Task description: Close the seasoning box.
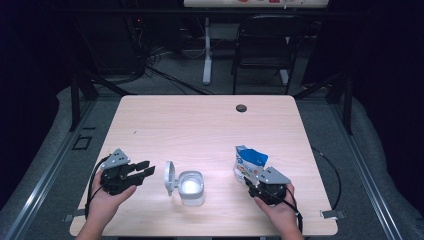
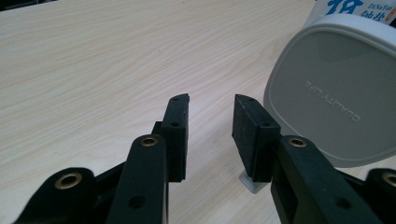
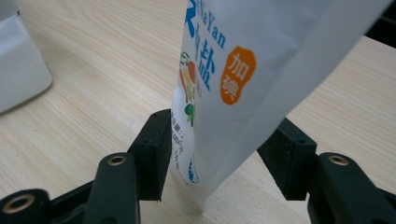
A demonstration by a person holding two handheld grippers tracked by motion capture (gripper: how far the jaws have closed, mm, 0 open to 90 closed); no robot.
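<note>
At the near left of the table (image 1: 150,115), the left gripper (image 1: 146,169) lies level in the person's left hand (image 1: 106,200), pointing right toward the white container (image 1: 191,188); its jaws stand parted with only bare wood between them, gripping nothing; in the left gripper view the container's raised lid (image 2: 337,88) stands just beside the right-hand jaw, apart from it, with a small clear foot of the container on the wood beneath that jaw; the container sits near the front edge, a little left of its middle, lid (image 1: 170,177) hinged up on its left side and the white contents showing; well to its right, toward the near right corner, the blue-and-white salt bag (image 1: 247,164) stands upright; the right gripper (image 1: 256,183), held in the right hand (image 1: 280,207), has its jaws spread around the bag's lower part; in the right gripper view the left pad (image 3: 159,149) lies against the bag (image 3: 243,84), the right pad stands clear of it.
</note>
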